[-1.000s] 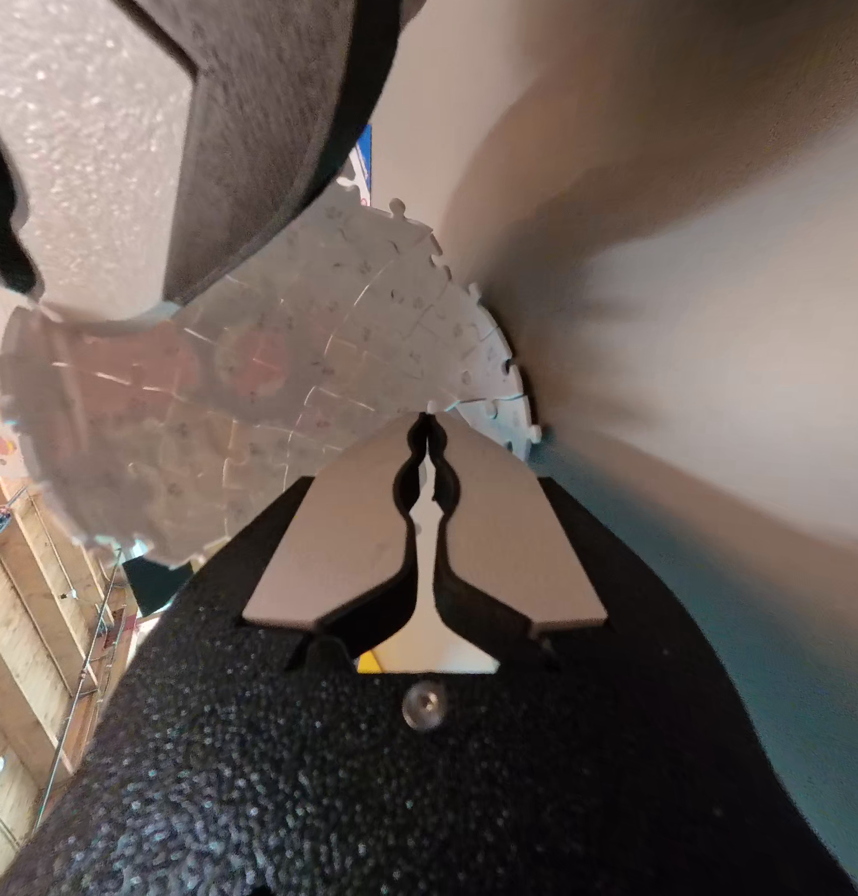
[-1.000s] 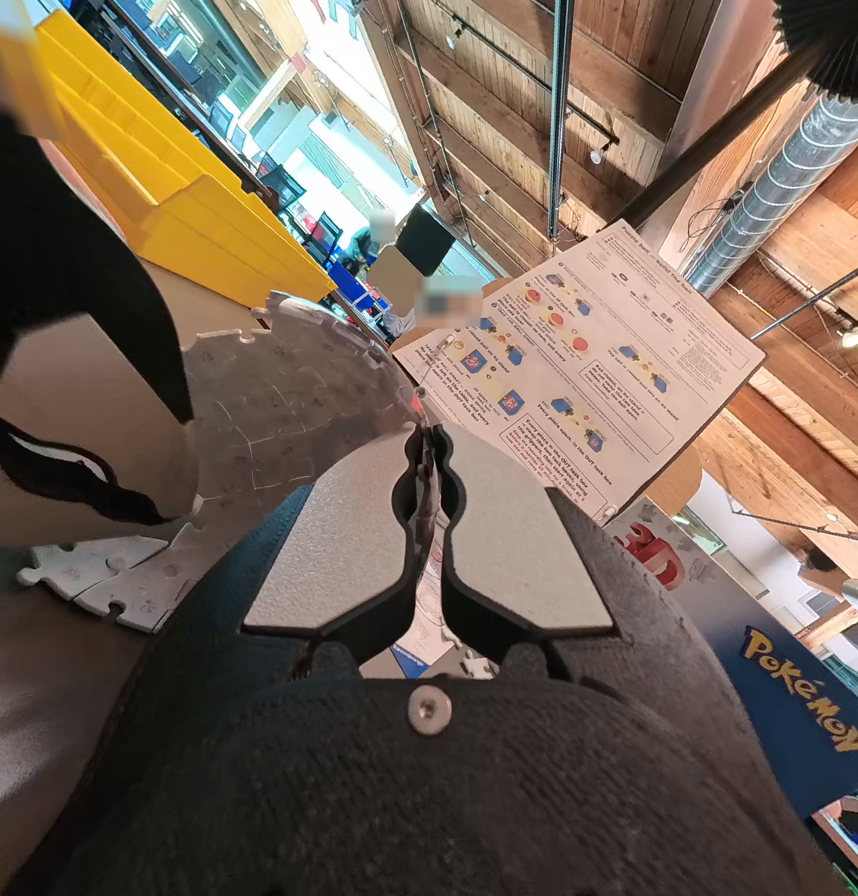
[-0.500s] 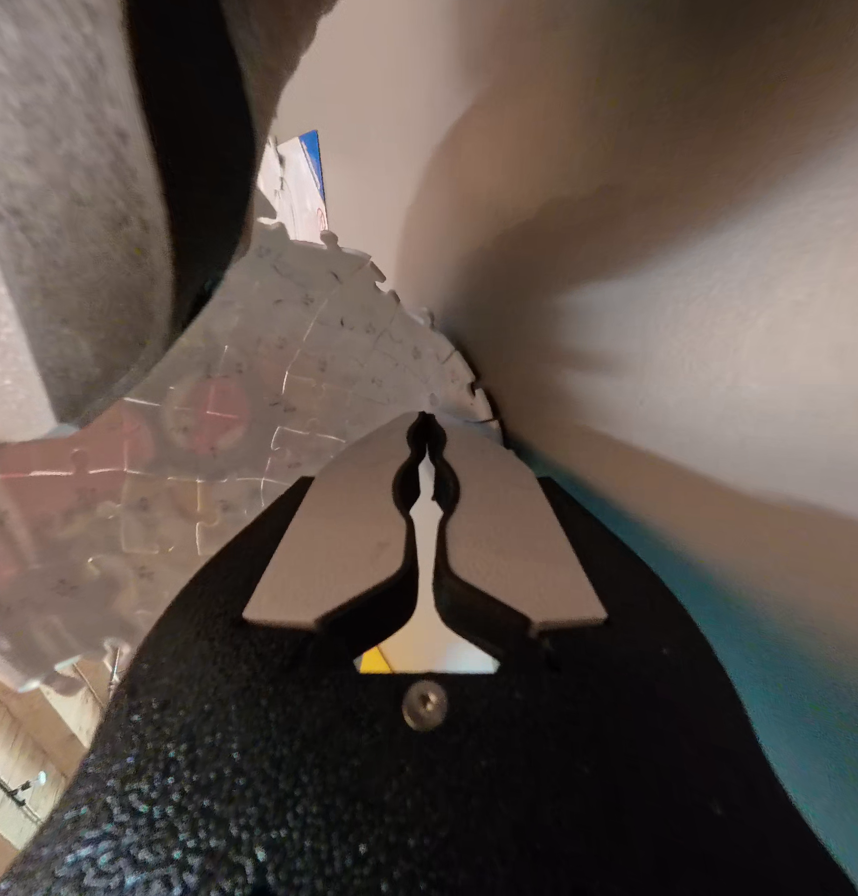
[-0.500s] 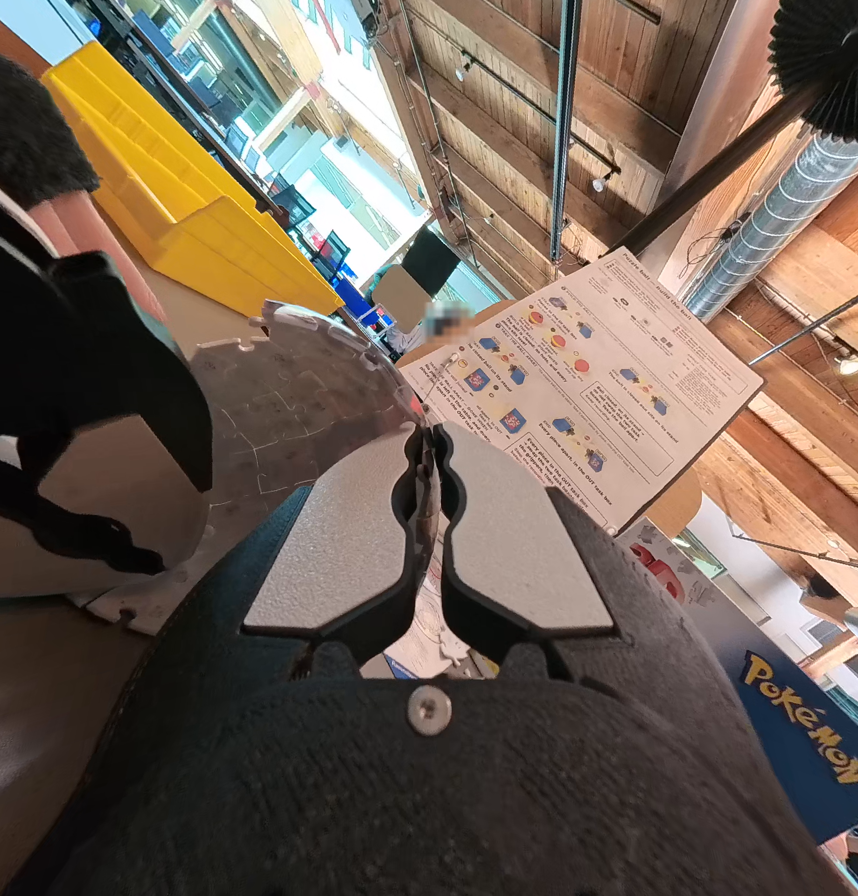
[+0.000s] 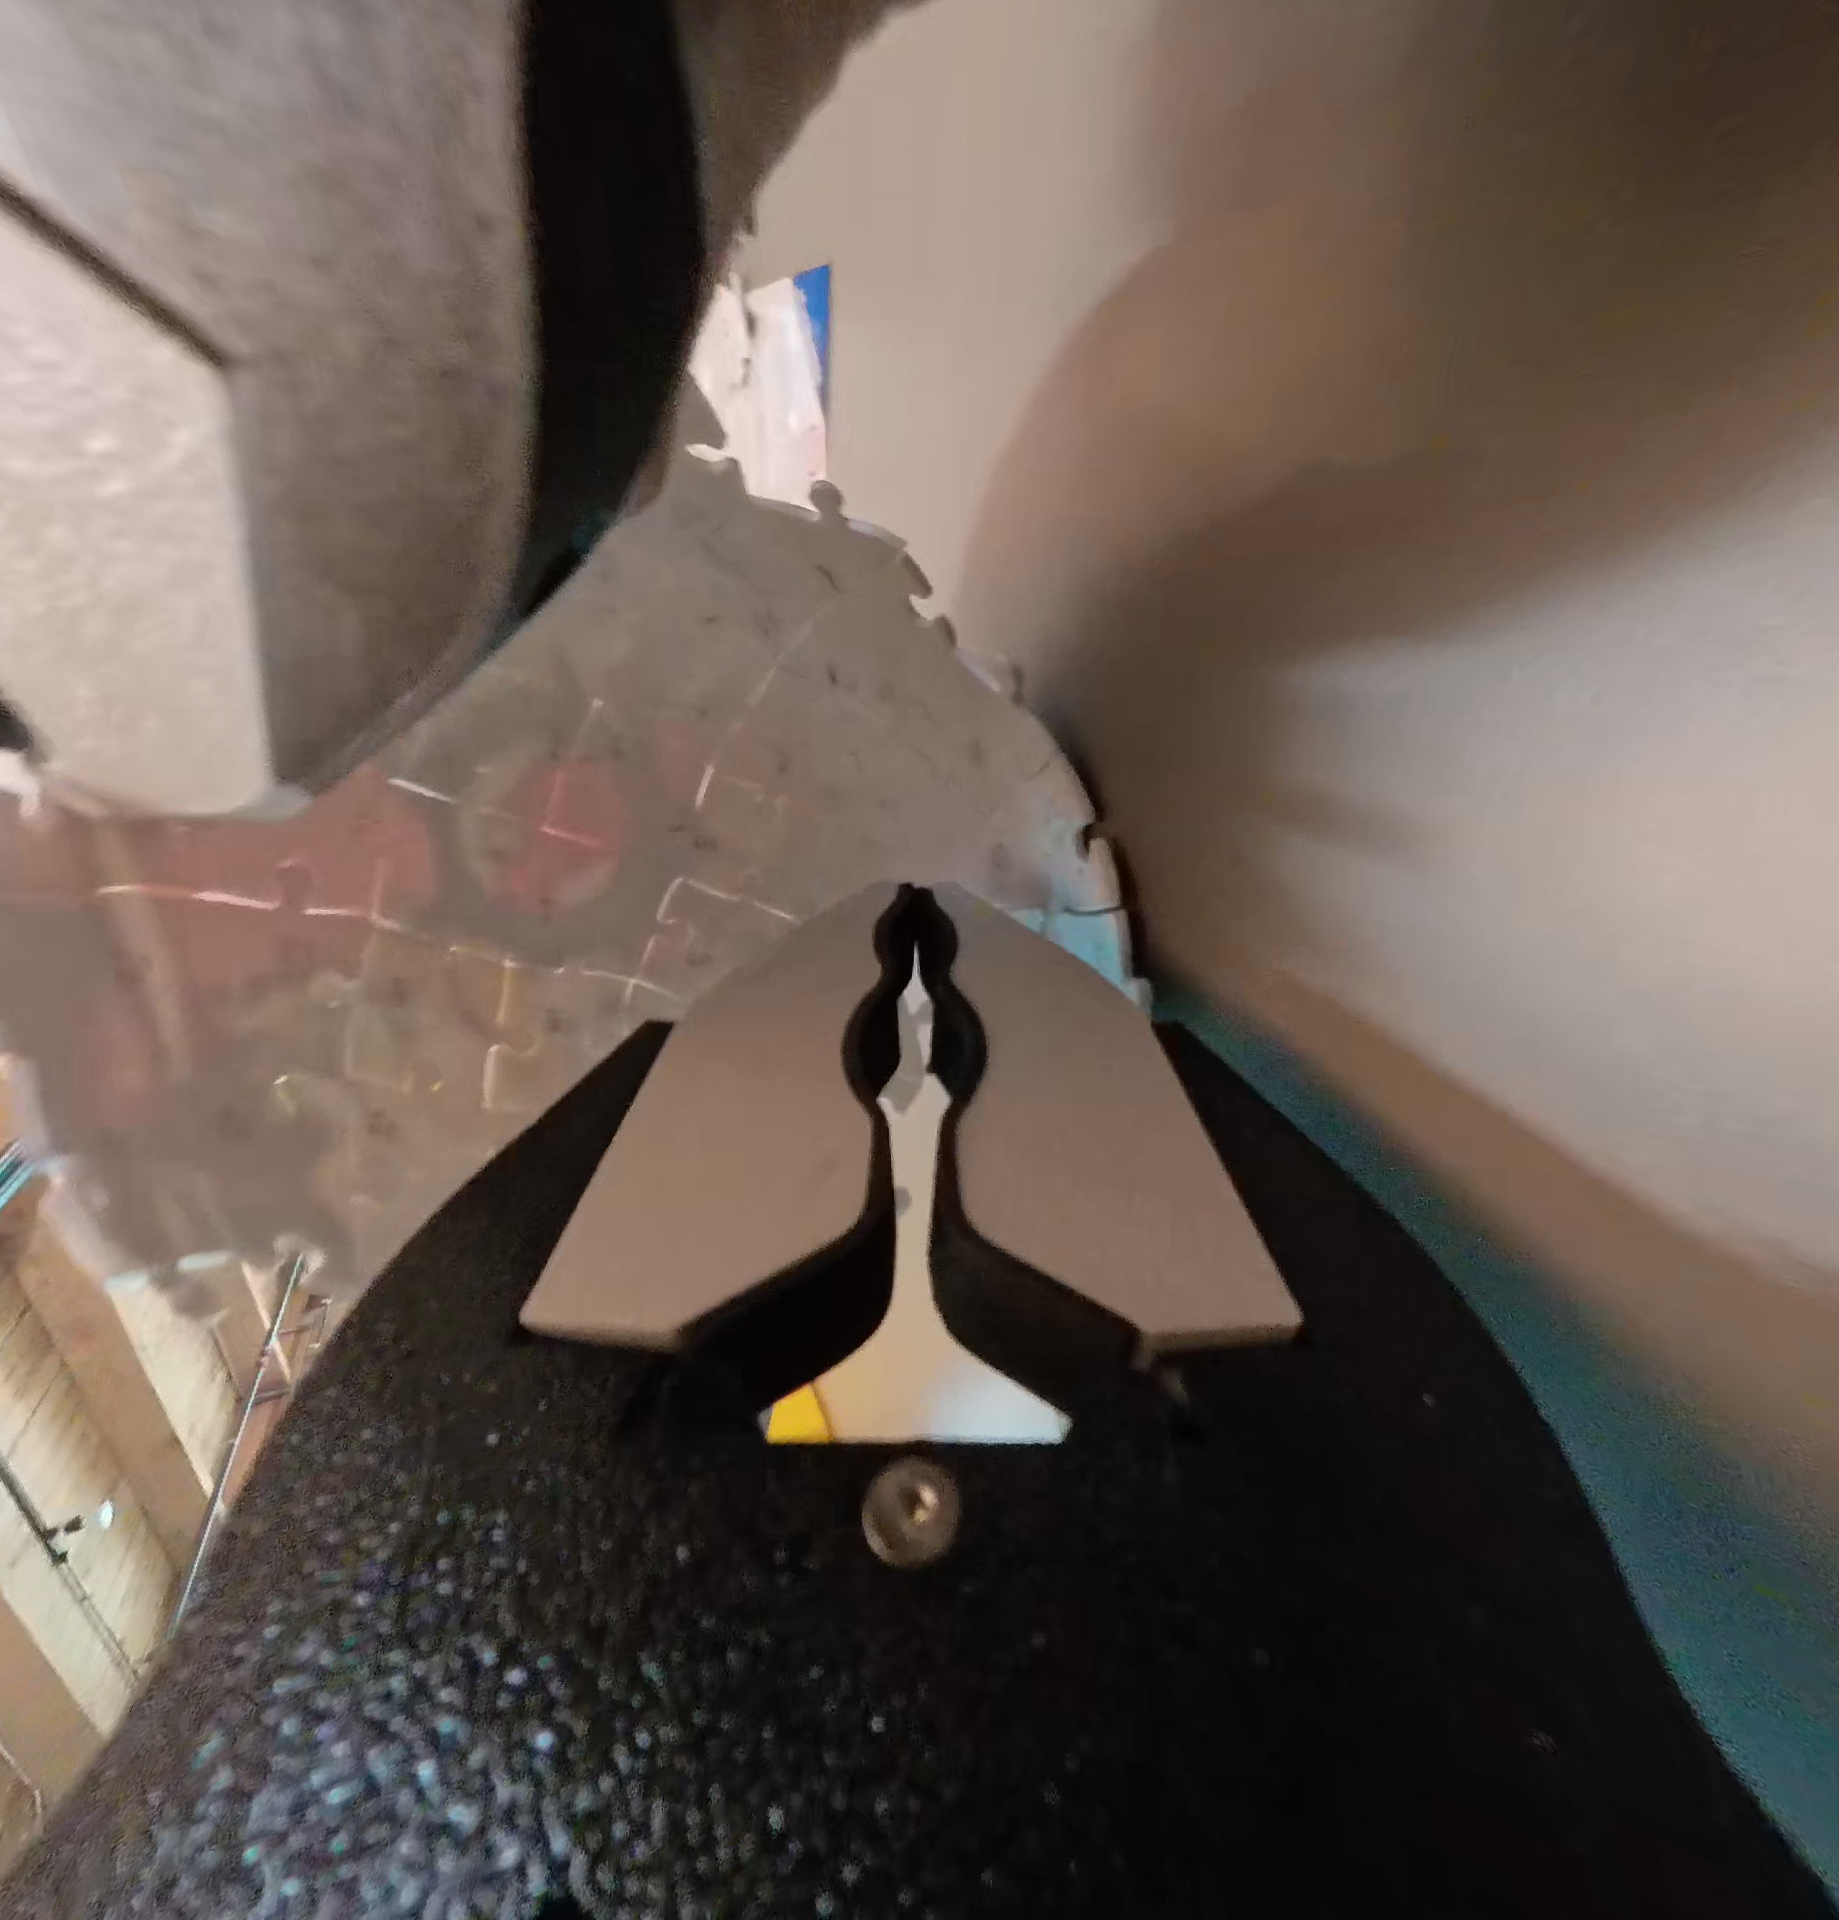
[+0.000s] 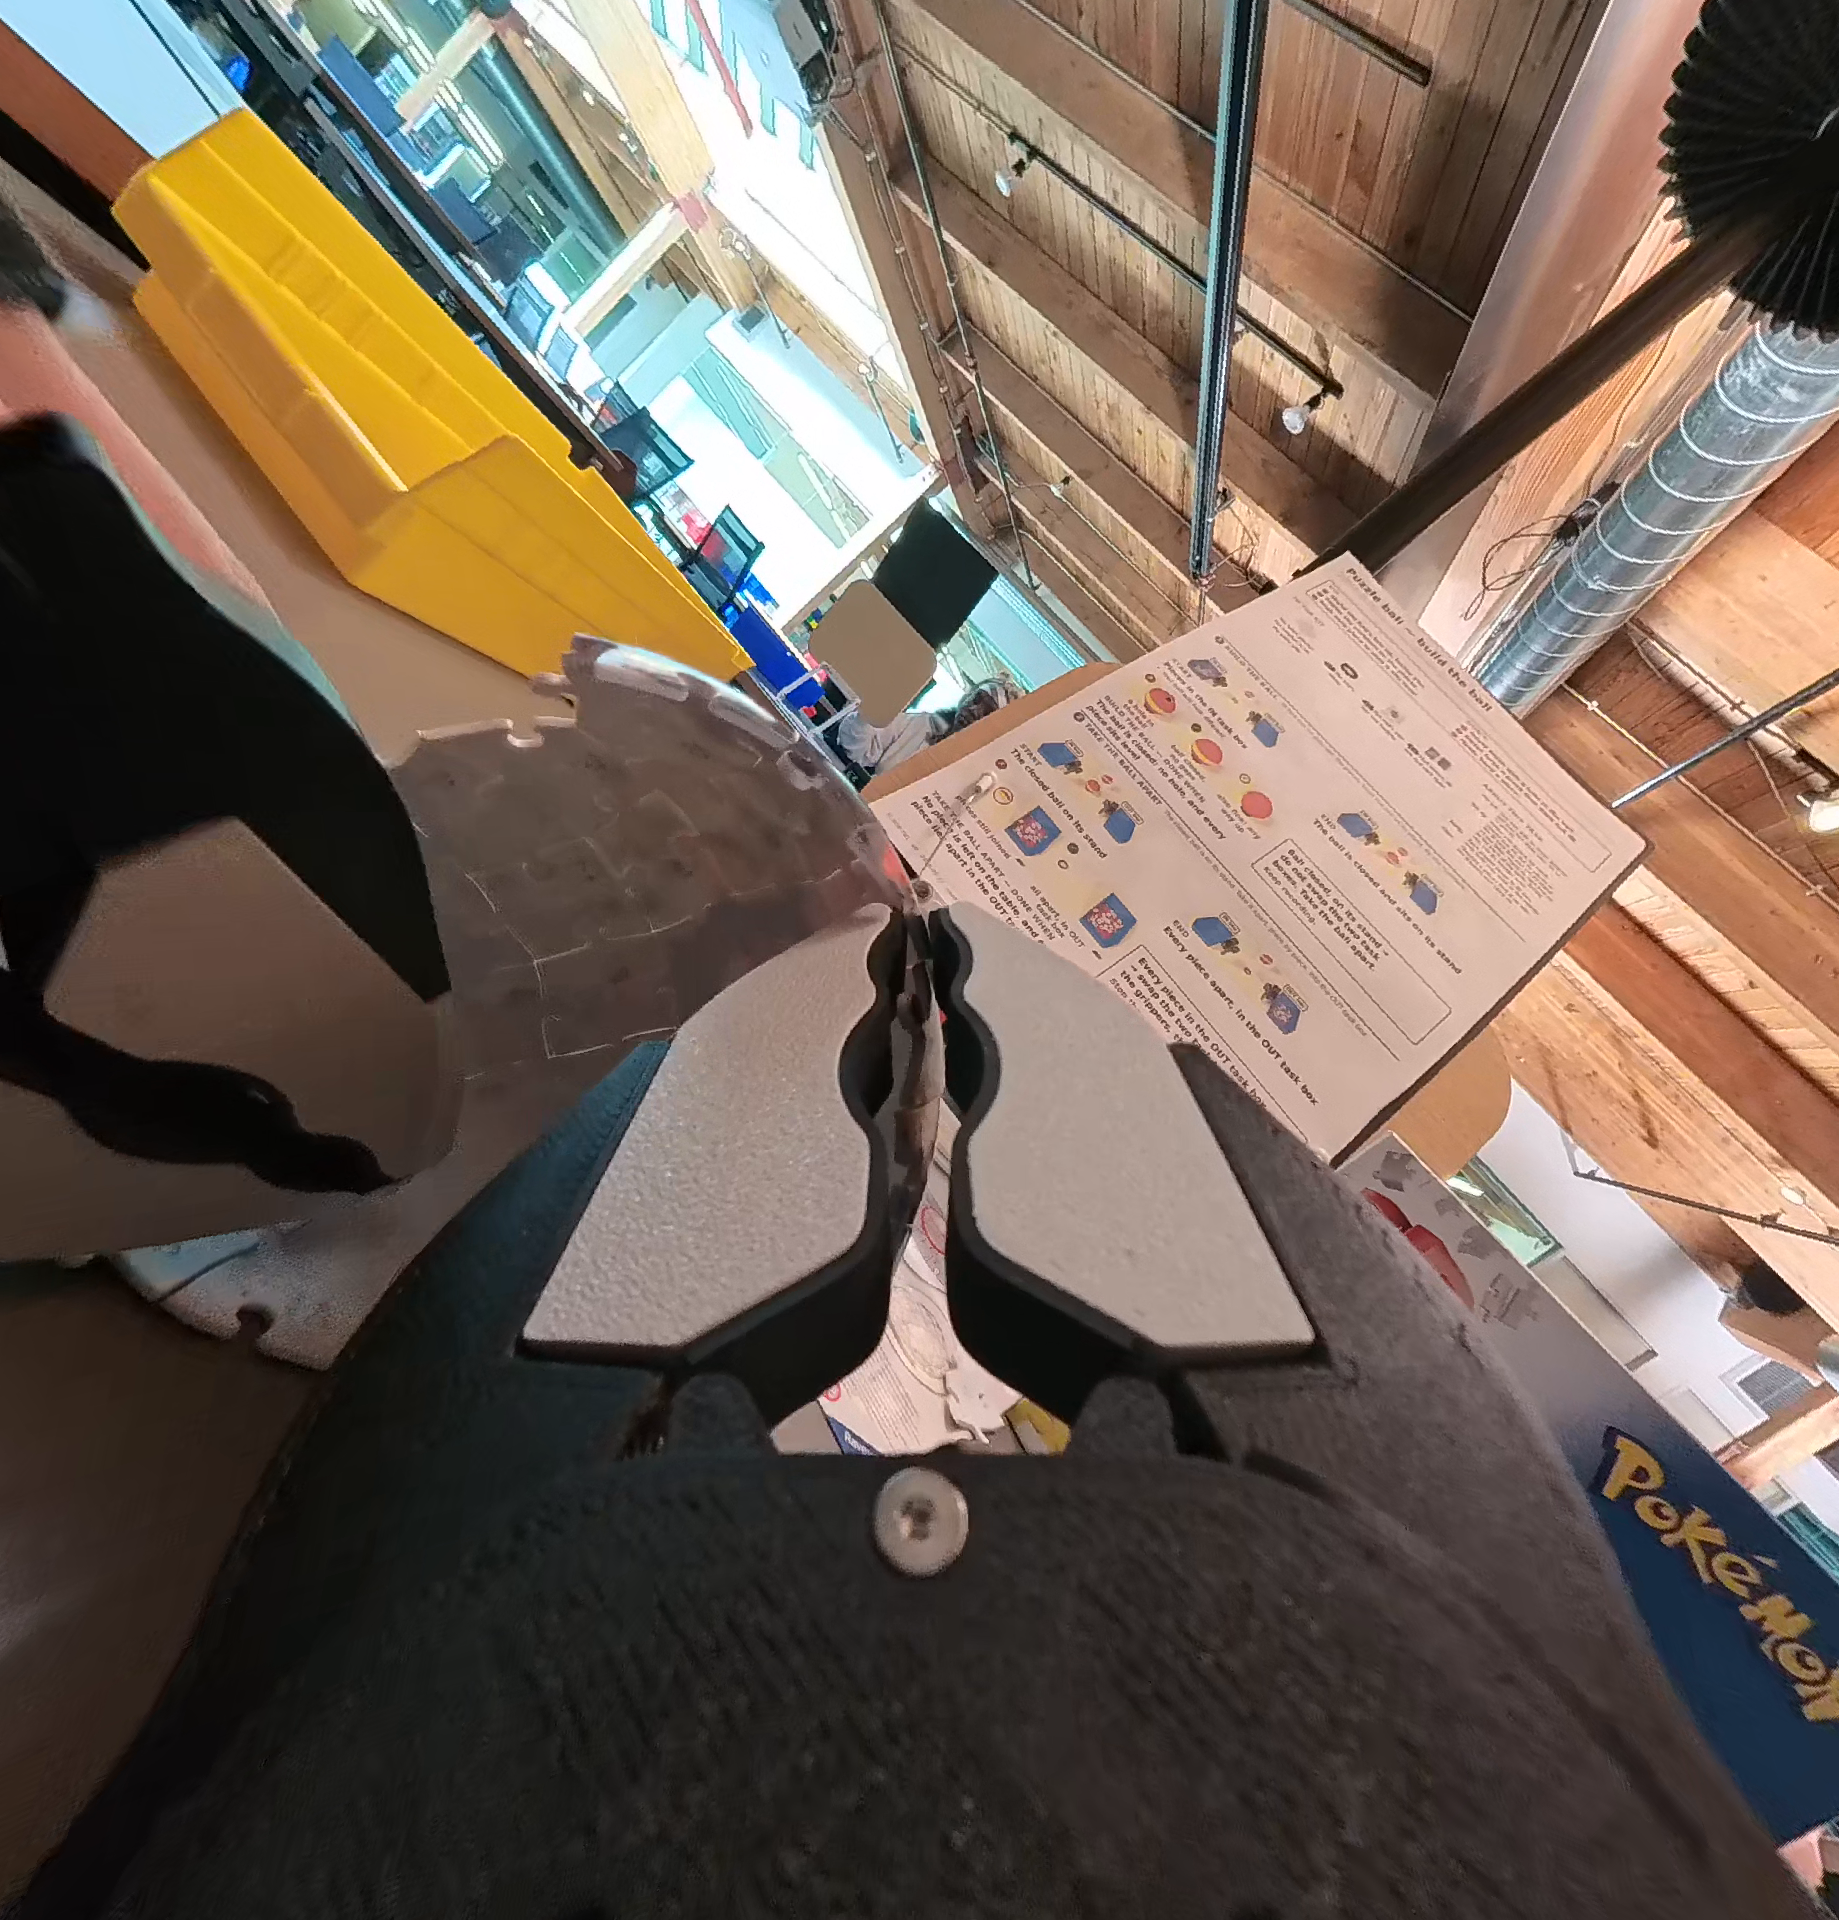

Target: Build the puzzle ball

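A partly built puzzle ball shell (image 5: 686, 831), a curved grey dome of joined pieces seen from its inner side, is held up in the air between both grippers. My left gripper (image 5: 913, 920) is shut on the shell's rim. The right gripper's body (image 5: 271, 416) fills the upper left of that view. In the right wrist view the shell (image 6: 624, 862) curves left from my right gripper (image 6: 920, 925), which is shut on its thin edge. The left gripper (image 6: 198, 935) grips the shell's lower left part, where white pieces (image 6: 240, 1299) jut out.
Yellow bins (image 6: 406, 436) stand on the table behind the shell. An instruction sheet on a board (image 6: 1258, 831) stands to the right, with a blue puzzle box (image 6: 1725, 1610) below it. A blurred beige surface (image 5: 1517, 727) fills the right of the left wrist view. The tips of one gripper are about 11 cm away from the tips of the other.
Both grippers stay shut on the shell. The shell has turned and shifted in both views, and the two grippers have drawn closer across it.
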A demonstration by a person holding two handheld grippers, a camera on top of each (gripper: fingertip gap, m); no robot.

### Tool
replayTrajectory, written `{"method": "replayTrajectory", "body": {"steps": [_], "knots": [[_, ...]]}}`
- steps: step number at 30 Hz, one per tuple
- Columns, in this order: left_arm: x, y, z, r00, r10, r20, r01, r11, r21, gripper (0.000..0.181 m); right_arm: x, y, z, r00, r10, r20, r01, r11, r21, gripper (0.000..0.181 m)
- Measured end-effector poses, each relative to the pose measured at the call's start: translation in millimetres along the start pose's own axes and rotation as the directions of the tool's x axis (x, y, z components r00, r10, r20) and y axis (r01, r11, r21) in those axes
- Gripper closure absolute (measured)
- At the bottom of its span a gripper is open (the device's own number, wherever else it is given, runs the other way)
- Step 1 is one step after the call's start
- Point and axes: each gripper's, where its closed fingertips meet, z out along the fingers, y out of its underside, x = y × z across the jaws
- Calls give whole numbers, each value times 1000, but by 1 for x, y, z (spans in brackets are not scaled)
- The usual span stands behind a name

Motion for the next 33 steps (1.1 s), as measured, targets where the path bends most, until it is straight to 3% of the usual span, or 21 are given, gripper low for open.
{"method": "replayTrajectory", "body": {"steps": [6,9,15,33], "knots": [[-6,4,-26,995,-66,78,64,997,31,181,0,0,0,1000,-7,-6,6,1000,-4,177],[-3,10,-32,994,-94,55,94,995,15,181,-1,-2,1,1000,-27,-3,27,1000,1,177],[4,8,-22,998,-64,1,64,998,-14,181,-9,-11,3,995,-97,17,96,995,27,177],[10,9,1,994,8,-110,-18,996,-91,181,-10,-16,7,999,-38,39,35,997,73,176]]}}
